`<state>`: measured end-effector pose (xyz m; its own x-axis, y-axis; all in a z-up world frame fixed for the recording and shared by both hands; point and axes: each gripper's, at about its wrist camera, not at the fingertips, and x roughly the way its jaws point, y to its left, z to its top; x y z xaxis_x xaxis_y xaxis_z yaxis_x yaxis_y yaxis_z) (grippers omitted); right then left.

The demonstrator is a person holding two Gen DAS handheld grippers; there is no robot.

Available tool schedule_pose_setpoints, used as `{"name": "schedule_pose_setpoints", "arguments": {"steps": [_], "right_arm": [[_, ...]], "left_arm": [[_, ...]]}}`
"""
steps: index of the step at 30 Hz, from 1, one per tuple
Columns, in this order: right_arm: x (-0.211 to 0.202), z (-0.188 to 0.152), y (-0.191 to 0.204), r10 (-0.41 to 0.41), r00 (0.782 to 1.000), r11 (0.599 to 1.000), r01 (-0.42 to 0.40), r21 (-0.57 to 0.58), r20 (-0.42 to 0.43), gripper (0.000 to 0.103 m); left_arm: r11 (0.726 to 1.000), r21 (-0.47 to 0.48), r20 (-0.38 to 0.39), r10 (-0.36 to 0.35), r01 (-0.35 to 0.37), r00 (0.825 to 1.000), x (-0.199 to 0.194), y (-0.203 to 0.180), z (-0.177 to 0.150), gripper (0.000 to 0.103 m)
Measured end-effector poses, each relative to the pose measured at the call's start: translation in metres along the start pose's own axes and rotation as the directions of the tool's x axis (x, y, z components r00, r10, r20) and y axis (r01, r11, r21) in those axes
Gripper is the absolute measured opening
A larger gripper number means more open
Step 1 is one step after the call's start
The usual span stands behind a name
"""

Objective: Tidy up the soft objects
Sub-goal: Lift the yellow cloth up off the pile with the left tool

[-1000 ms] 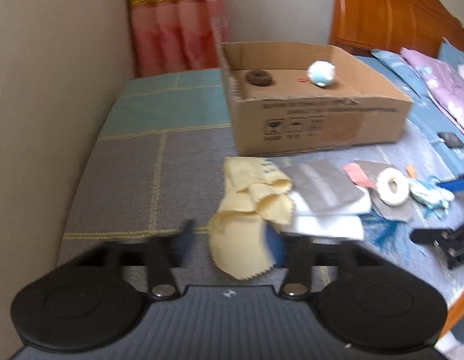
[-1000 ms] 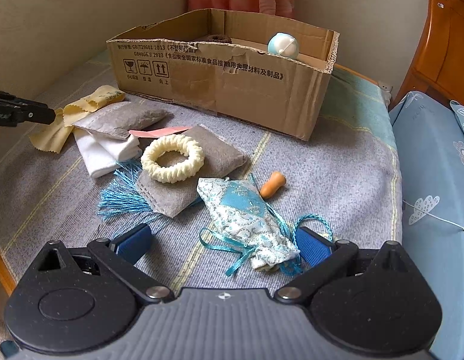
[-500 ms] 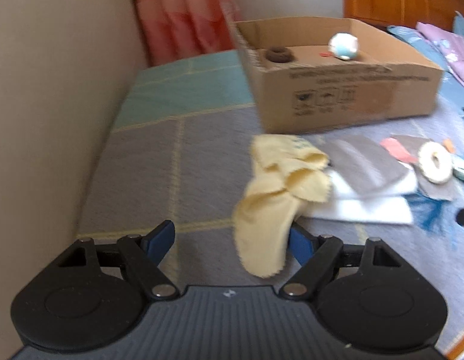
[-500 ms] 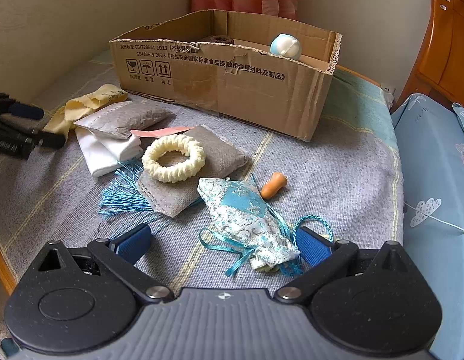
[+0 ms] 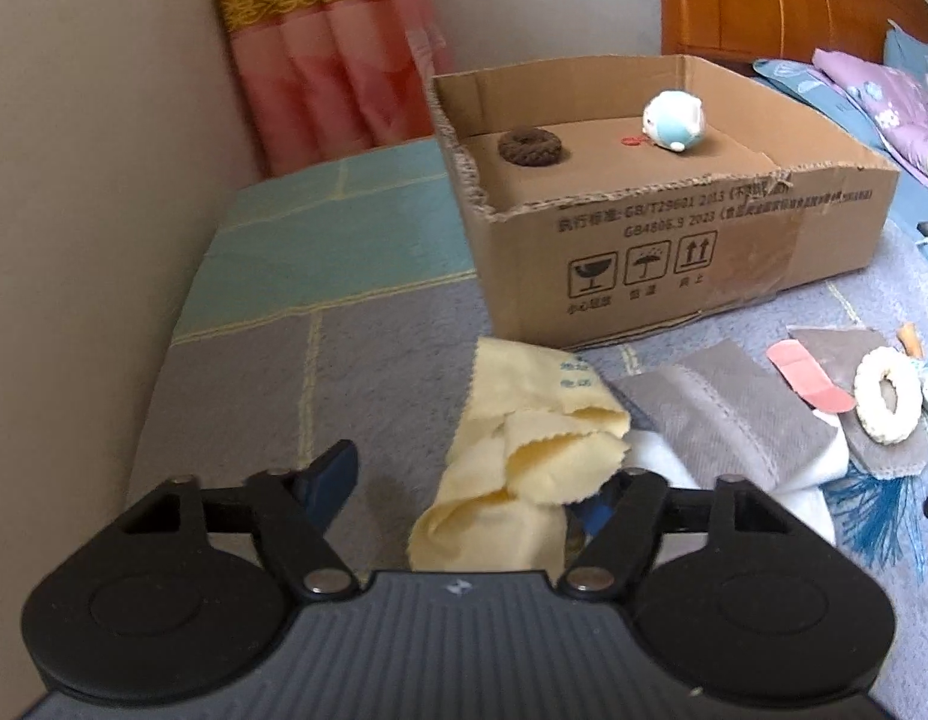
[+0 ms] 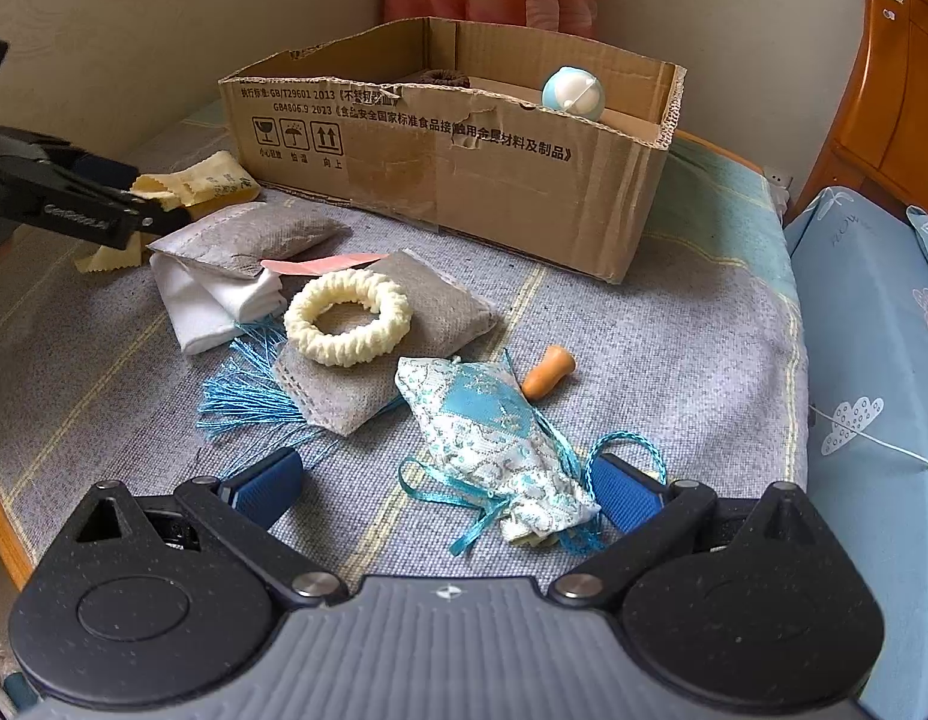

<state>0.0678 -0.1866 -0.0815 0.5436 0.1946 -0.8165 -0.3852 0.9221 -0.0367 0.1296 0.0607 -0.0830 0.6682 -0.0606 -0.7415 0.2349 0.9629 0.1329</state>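
Near the bed's left edge, the left claw (image 5: 464,483) is closing, jaws still apart, around the yellow cloth (image 5: 523,468).

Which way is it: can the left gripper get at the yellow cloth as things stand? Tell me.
Probably yes. The left gripper is open, the yellow cloth already lies between its fingers, and nothing covers it; the pads do not yet press it.

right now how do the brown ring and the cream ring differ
The brown ring is dark and lies inside the cardboard box; the cream ring is pale and still out on the bed, resting on a grey pouch. The cream ring's hole looks wide; the brown ring's barely shows. Both are soft, ribbed loops lying flat.
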Motion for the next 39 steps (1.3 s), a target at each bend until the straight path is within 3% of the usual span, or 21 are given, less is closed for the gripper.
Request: {"name": "schedule_pose_setpoints", "arguments": {"steps": [5,10,12,15,20,23,31,33,36,38,39], "right_arm": [[0.000,0.000,0.000,0.000,1.000,1.000,0.000,0.000,0.004,0.103],[0.001,0.000,0.000,-0.001,1.000,1.000,0.001,0.001,0.012,0.103],[0.001,-0.001,0.001,-0.001,1.000,1.000,0.001,0.000,0.014,0.103],[0.001,0.000,0.001,-0.001,1.000,1.000,0.001,0.000,0.015,0.103],[0.000,-0.001,0.000,0.003,1.000,1.000,-0.003,-0.005,0.018,0.103],[0.000,-0.001,0.000,0.003,1.000,1.000,-0.003,-0.004,0.020,0.103],[-0.001,-0.002,0.000,-0.003,1.000,1.000,0.003,0.002,0.021,0.103],[-0.001,-0.002,0.000,-0.001,1.000,1.000,0.001,0.000,0.020,0.103],[-0.001,-0.002,0.000,0.001,1.000,1.000,-0.001,-0.003,0.021,0.103],[-0.001,-0.002,-0.001,0.004,1.000,1.000,-0.003,-0.007,0.018,0.103],[0.000,-0.001,0.000,0.004,1.000,1.000,-0.004,-0.009,0.016,0.103]], "left_arm": [[0.998,-0.008,0.013,-0.059,0.059,0.998,0.003,-0.006,0.003,0.052],[0.991,-0.103,0.000,-0.088,0.087,0.996,0.008,0.002,0.007,0.052],[0.992,-0.101,-0.011,-0.073,0.072,0.997,0.007,-0.001,0.009,0.052],[0.995,-0.085,-0.010,-0.058,0.057,0.998,-0.008,-0.004,0.009,0.054],[0.994,-0.089,0.057,-0.064,0.069,0.996,-0.032,0.003,0.016,0.078],[0.991,-0.103,0.069,-0.075,0.082,0.995,-0.028,0.004,0.022,0.078],[0.989,-0.142,-0.054,-0.044,0.035,0.998,0.021,0.004,0.022,0.074],[0.985,-0.164,-0.051,-0.054,0.045,0.997,0.020,0.009,0.017,0.073],[0.982,-0.184,-0.054,-0.044,0.034,0.998,0.014,0.013,0.011,0.061],[0.983,-0.180,-0.050,-0.048,0.038,0.998,0.008,0.010,0.008,0.037],[0.984,-0.174,-0.048,-0.054,0.045,0.997,0.005,0.007,0.007,0.033]]}}
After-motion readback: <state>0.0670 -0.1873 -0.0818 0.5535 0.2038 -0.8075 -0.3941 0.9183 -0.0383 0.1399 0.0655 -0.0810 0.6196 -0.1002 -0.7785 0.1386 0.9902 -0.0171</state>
